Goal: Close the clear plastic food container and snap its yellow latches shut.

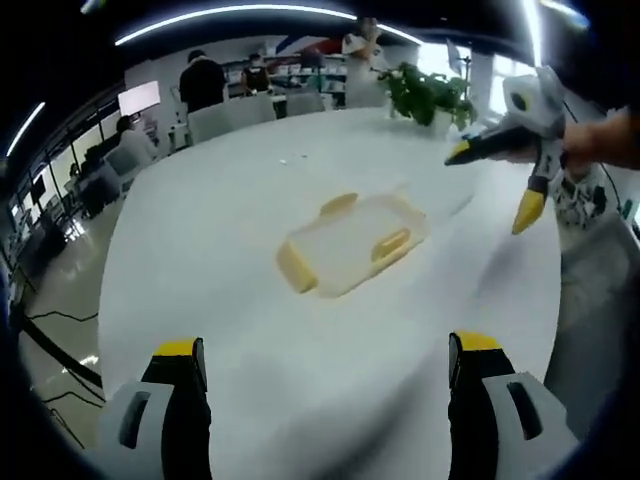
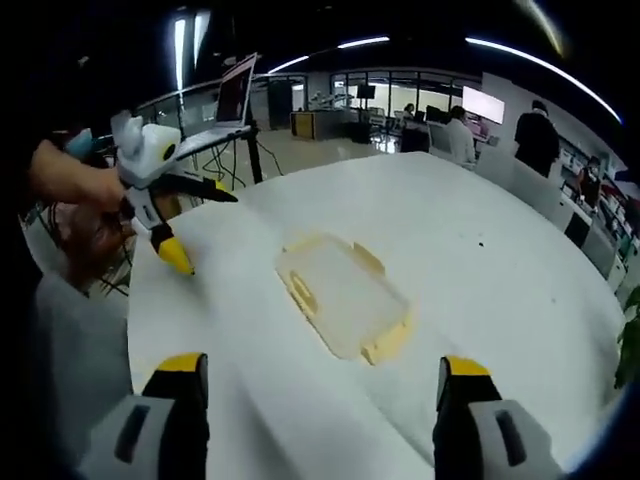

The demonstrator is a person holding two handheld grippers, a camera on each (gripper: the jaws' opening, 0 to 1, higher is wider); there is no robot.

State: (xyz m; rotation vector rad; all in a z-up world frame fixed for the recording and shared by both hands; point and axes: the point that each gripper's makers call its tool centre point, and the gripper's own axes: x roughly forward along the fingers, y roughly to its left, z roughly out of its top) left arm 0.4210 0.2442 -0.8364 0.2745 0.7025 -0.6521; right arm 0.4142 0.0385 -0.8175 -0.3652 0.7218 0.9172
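A clear plastic food container [image 1: 350, 245] with yellow latches [image 1: 296, 266] lies flat in the middle of the white round table [image 1: 220, 230]. Its lid seems to rest on it; whether the latches are snapped I cannot tell. My left gripper [image 1: 328, 345] is open and empty, short of the container. My right gripper [image 1: 490, 185] hovers open to the container's right, held by a hand. In the right gripper view the container [image 2: 345, 295] lies ahead of the open right gripper [image 2: 318, 365], and the left gripper [image 2: 200, 228] stands open at the left.
A potted green plant [image 1: 430, 95] stands at the table's far edge. Several people sit at desks beyond it. A laptop on a stand [image 2: 235, 95] is past the table's edge [image 2: 150, 290] in the right gripper view.
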